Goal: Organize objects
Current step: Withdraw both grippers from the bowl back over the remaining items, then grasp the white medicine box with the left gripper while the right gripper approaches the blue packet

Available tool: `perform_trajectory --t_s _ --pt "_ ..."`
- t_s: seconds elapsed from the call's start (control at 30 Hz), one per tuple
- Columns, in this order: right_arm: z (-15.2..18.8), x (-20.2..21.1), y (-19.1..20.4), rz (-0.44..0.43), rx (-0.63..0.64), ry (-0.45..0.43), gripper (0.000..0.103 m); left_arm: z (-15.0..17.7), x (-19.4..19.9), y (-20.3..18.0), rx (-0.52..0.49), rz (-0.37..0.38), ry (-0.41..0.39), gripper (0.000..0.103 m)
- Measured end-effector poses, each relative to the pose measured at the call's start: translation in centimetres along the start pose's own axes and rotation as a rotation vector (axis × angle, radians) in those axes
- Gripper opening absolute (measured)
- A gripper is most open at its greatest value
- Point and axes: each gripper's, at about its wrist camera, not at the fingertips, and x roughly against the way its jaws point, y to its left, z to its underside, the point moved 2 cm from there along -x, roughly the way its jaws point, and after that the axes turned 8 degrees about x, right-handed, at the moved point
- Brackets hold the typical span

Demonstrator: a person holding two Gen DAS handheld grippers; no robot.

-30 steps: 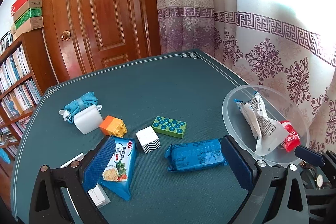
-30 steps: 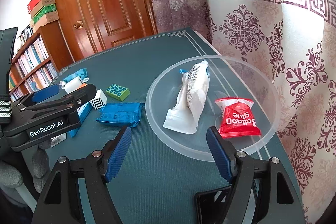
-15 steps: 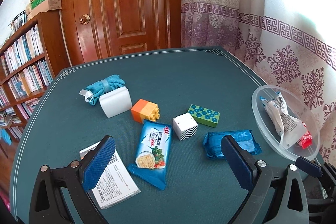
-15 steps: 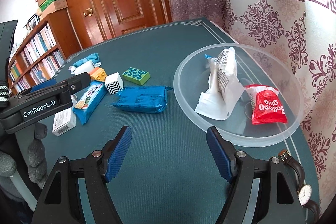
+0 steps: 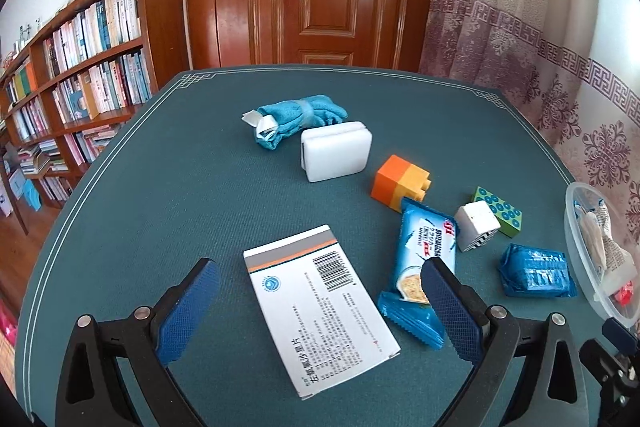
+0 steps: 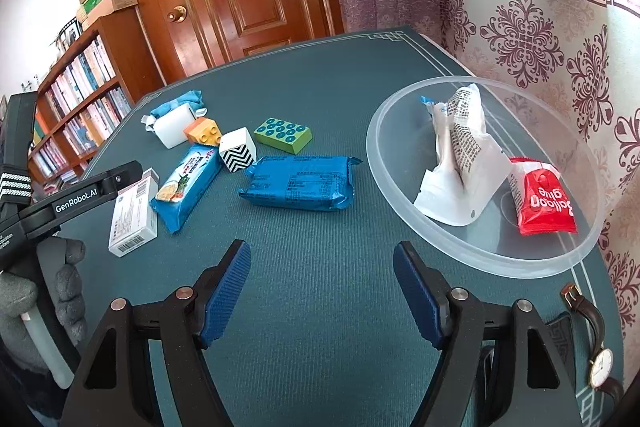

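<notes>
White medicine box (image 5: 320, 311) lies flat on the green table (image 5: 200, 195), between the spread pads of the left gripper (image 5: 320, 311), no pad touching it; jaws released, nothing held. Box shows a barcode, grey and orange stripes, small print too fine to read. Its near corner reaches the gap between the fingers; the right-hand pad (image 5: 448, 311) covers part of the light blue snack packet (image 5: 424, 259) just beside the box.

Beyond: orange brick (image 5: 400, 183), black-and-white cube (image 5: 476, 227), green dotted brick (image 5: 500, 211), dark blue packet (image 5: 536, 271), white sponge (image 5: 336, 155) touching a rolled blue cloth (image 5: 296, 119). Clear bowl (image 5: 572, 227) cut off at the right edge of the left view.

Right gripper (image 6: 320, 283) hovers over bare table, jaws apart and empty, the dark blue packet ahead of it and well clear. In the right view the bowl's rim (image 6: 400, 211) sits to the right, holding a white crumpled pouch (image 6: 460, 163) and a red packet (image 6: 544, 203). A wristwatch (image 6: 592, 339) lies near the table edge, partly cut off. A gloved hand (image 6: 48, 287) grips the left tool, mostly out of frame.
</notes>
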Motion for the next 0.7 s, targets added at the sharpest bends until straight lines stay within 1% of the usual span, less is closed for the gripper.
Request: perform_trajectory --t_s 0.17,0.5,0.63,0.7 --pt "-0.1 -0.3 0.5 -0.006 0.010 0.004 0.075 0.1 -1.1 0.9 0.047 -0.011 0.038 0.102" --pt "-0.4 -0.7 0.9 -0.017 0.027 0.009 0.075 0.7 -3.2 1.3 0.056 -0.031 0.095 0.102" --pt "-1.0 -1.0 1.3 -0.017 0.053 0.008 0.075 0.7 -3.5 1.9 0.071 -0.042 0.109 0.102" --pt "-1.6 -1.1 1.7 -0.018 0.077 0.000 0.075 0.7 -3.6 2.2 0.079 -0.036 0.115 0.102"
